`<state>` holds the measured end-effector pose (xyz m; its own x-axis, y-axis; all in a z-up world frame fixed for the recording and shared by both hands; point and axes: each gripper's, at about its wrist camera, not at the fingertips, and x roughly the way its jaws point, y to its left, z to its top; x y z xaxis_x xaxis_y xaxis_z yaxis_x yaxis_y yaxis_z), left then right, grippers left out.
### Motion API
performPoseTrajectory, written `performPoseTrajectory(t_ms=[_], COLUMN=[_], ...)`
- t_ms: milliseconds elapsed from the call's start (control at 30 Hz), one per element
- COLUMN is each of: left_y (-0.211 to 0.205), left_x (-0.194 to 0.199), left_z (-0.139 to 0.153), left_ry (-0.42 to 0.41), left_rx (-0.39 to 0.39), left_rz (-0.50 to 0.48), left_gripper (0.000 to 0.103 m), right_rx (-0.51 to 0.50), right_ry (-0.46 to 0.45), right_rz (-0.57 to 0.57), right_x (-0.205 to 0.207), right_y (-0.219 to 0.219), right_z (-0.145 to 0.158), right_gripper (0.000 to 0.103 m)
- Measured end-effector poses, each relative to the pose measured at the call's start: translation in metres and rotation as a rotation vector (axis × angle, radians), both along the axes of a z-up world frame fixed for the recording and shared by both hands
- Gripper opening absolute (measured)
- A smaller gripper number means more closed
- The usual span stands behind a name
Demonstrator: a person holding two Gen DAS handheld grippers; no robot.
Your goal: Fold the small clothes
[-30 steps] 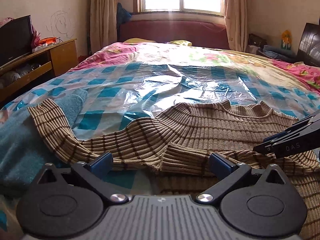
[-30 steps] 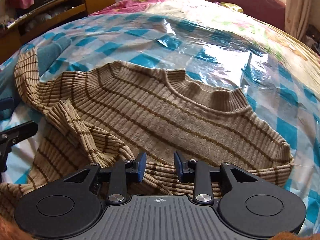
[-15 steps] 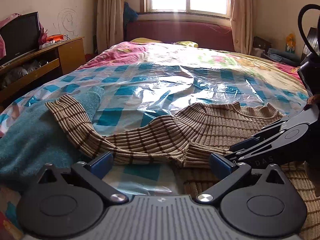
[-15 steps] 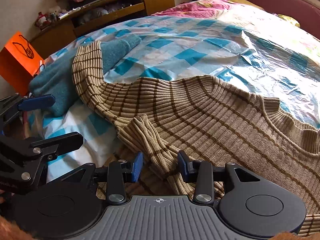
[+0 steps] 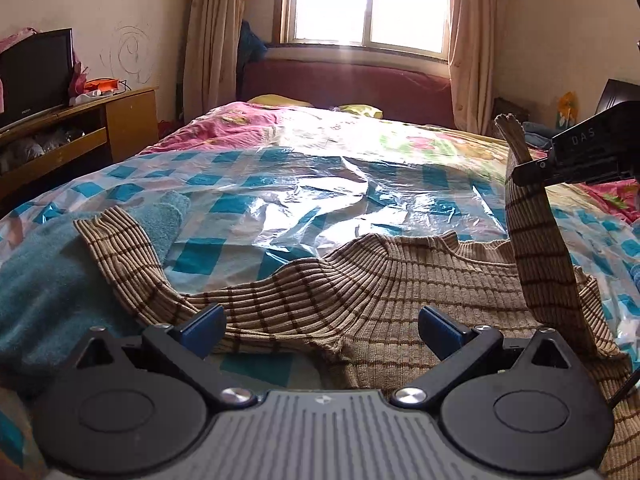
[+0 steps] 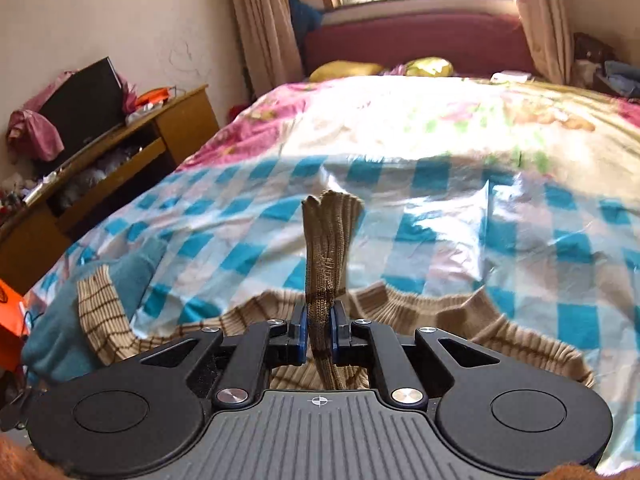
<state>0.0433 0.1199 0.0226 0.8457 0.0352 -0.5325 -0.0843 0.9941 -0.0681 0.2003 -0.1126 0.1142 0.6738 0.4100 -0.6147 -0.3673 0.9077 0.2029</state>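
A tan ribbed sweater (image 5: 400, 280) with brown stripes lies face-up on the checked plastic sheet. My right gripper (image 6: 319, 328) has its jaws closing, and the pads press on the sweater's right sleeve (image 6: 326, 248), whose cuff sticks up past the fingertips. In the left wrist view the right gripper (image 5: 524, 174) holds that sleeve (image 5: 532, 240) raised above the sweater body. My left gripper (image 5: 320, 322) stands open low over the sweater's near left part, with nothing gripped. The other sleeve (image 5: 116, 240) lies stretched out to the left over a teal cloth.
A teal cloth (image 5: 40, 280) lies at the bed's left edge. The blue-checked plastic sheet (image 5: 280, 200) covers the bed. A wooden TV stand (image 5: 100, 128) with a TV (image 5: 36, 68) stands on the left, and an orange bag (image 6: 12, 320) sits on the floor.
My right gripper has shut on the right sleeve and lifted it up off the sweater. The left gripper has stayed open and has hardly moved.
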Motion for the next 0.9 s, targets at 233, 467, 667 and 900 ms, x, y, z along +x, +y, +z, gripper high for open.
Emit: performPoseTrajectory(t_ms=[233,467,667,900], left_y=[-0.004,-0.016,-0.048,-0.07], left_x=[-0.004,0.012,0.053,0.093], left_z=[0.001,0.003,-0.004,-0.063], left_ry=[0.012,-0.012,-0.01,0.198], left_rx=[0.042,0.047,0.11,0.266], left_rz=[-0.001,-0.063,-0.128,-0.139], left_gripper=[0.103,0.103,0.103,0.103], right_rx=[0.011,0.108,-0.053,-0.224], right_ry=[0.23,0.233,0.186,0.178], right_rz=[0.249,0.183,-0.094,-0.267], right_x=[-0.004,-0.024,-0.026,-0.018], right_y=[0.079,0.034,-0.058,-0.119], right_z=[-0.088,-0.084,-0.088,-0.126], right_gripper=[0.021,0.023,0.024,0.018])
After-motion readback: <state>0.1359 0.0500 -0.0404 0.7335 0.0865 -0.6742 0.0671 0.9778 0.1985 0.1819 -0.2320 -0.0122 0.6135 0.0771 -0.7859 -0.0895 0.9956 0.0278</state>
